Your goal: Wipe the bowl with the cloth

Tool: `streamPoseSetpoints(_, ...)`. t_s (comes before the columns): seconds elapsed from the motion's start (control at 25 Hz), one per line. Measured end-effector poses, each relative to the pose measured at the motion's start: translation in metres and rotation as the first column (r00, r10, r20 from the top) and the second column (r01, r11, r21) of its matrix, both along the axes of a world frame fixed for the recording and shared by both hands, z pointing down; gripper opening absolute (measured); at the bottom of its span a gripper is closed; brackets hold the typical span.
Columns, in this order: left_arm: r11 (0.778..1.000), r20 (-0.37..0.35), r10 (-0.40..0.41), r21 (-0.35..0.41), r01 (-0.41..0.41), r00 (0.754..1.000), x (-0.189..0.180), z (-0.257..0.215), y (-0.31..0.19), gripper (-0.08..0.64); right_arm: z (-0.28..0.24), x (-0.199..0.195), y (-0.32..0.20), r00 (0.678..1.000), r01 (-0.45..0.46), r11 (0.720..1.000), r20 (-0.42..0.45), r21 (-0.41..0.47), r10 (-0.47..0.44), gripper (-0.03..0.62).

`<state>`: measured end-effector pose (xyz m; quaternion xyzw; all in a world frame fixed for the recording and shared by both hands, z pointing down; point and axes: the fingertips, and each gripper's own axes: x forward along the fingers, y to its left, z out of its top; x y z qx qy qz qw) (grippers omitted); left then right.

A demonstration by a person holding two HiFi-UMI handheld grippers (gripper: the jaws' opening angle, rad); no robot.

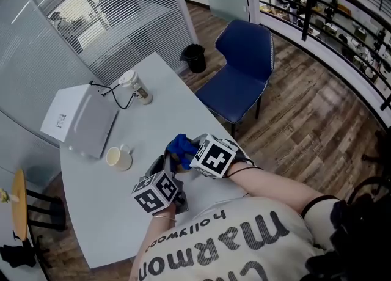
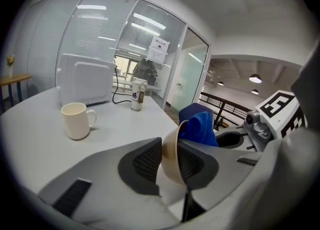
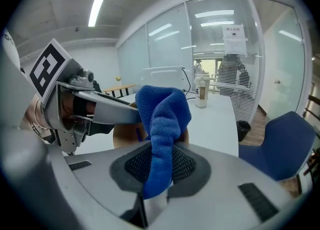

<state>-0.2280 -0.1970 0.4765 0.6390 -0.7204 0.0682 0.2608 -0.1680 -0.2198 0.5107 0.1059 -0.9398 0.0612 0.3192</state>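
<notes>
Right then, the wiping step looked like it was under way. The left gripper (image 2: 170, 163) was pinched tight on the rim of the small tan bowl (image 2: 169, 146), with one pad on the inside of the wall and one on the outside. The right gripper (image 3: 157, 166) was squeezed shut on the fuzzy blue cloth (image 3: 160, 114), and a soft bunch of cloth stuck out past its tips.

The bowl was held up in the air, over the near edge of the white table (image 1: 98, 212) and close to the person's body. It was tipped on its side, with its open part turned toward the cloth. In the left gripper view the blue bunch sat right at the bowl's mouth and seemed to be touching the inside. I could not tell how deep it went in.

I think the next move called for rubbing the cloth round the inside wall while the left gripper kept the bowl steady. The hold on the rim was thin, so a hard push could twist the bowl or knock it loose.

The bowl looked smooth and plain, light brown like paper or thin plastic. I could see no dirt or water on the part that showed. A white mug (image 2: 76, 120) stood well apart, farther back on the table.
</notes>
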Motion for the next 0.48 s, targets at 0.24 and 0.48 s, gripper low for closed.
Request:
streamPoseSetpoints(0.24, 0.999, -0.038, -0.014, -0.031, 0.013, 0.999, 0.000, 0.011, 0.007, 0.072, 0.003, 0.004, -0.003, 1.000, -0.017, 1.000, 0.000, 0.015, 0.017, 0.060)
streamPoseSetpoints(0.48, 0.997, -0.112, -0.052, -0.063, 0.046, 0.992, -0.007, 0.028, 0.019, 0.074, 0.002, -0.003, 0.000, 0.999, -0.024, 0.999, 0.033, 0.032, 0.023, 0.060)
